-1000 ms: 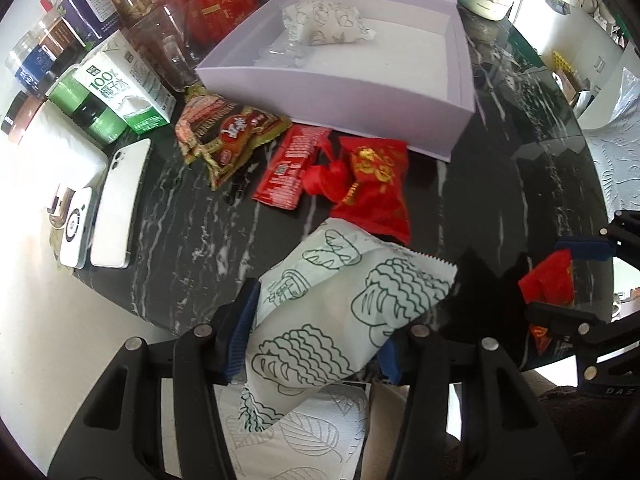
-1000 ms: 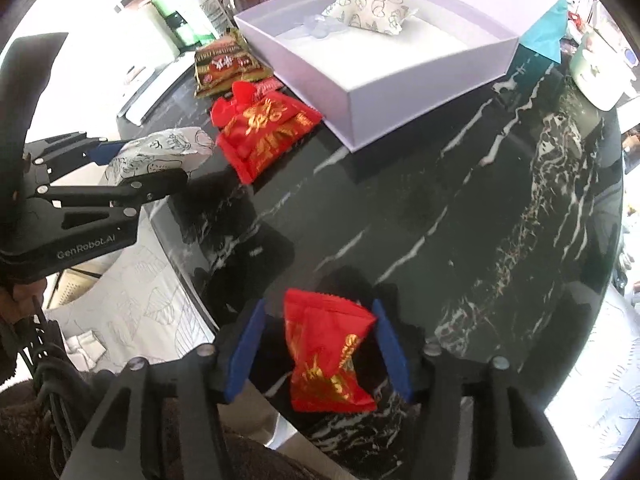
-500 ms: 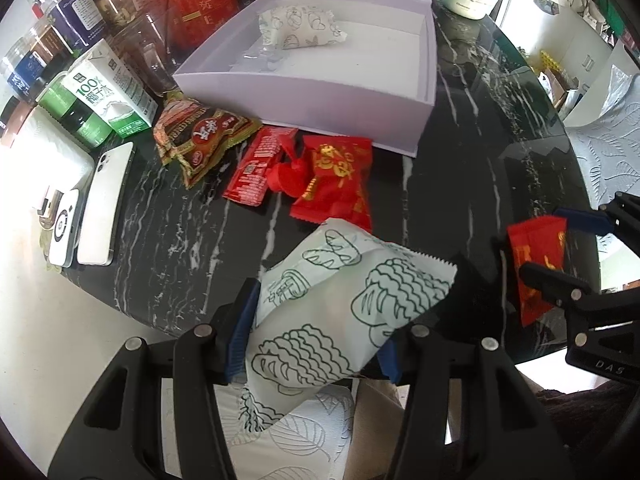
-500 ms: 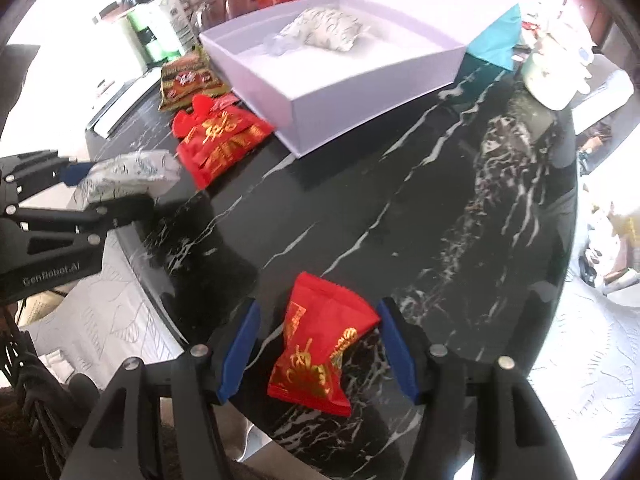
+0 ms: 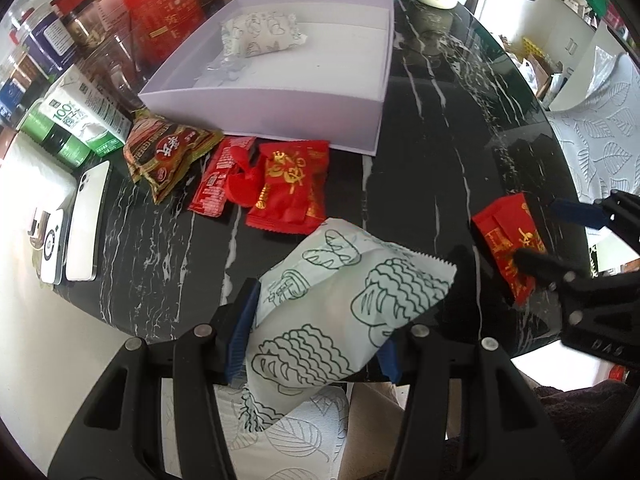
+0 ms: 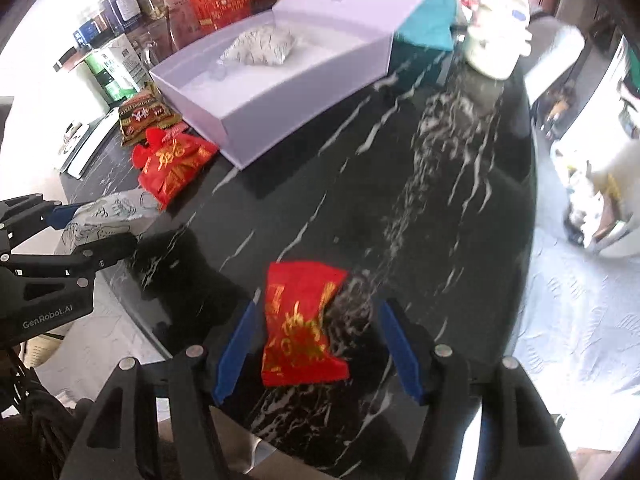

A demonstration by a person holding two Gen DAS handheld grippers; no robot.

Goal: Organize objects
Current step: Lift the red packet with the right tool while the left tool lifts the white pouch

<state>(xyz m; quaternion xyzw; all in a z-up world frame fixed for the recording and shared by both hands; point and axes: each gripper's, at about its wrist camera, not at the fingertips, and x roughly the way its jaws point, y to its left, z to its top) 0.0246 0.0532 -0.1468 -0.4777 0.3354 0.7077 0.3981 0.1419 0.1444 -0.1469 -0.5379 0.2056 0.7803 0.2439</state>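
Black "GenRobot.AI" left hand-held gripper [image 6: 96,224] clamps a pale packet [image 5: 344,304]; right hand-held gripper [image 6: 316,344], just opening, seemingly frees a red packet [image 6: 300,324].

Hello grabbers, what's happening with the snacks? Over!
Left gripper clamped on pale green snack packet. Right gripper just opening, red foil packet loose between fingers. Open lilac box ahead, path clear.

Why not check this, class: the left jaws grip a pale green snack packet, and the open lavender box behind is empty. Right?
Not quite. The lavender box is not empty: a pale patterned packet lies inside, as the left wrist view shows. The left gripper does grip the pale green snack packet.
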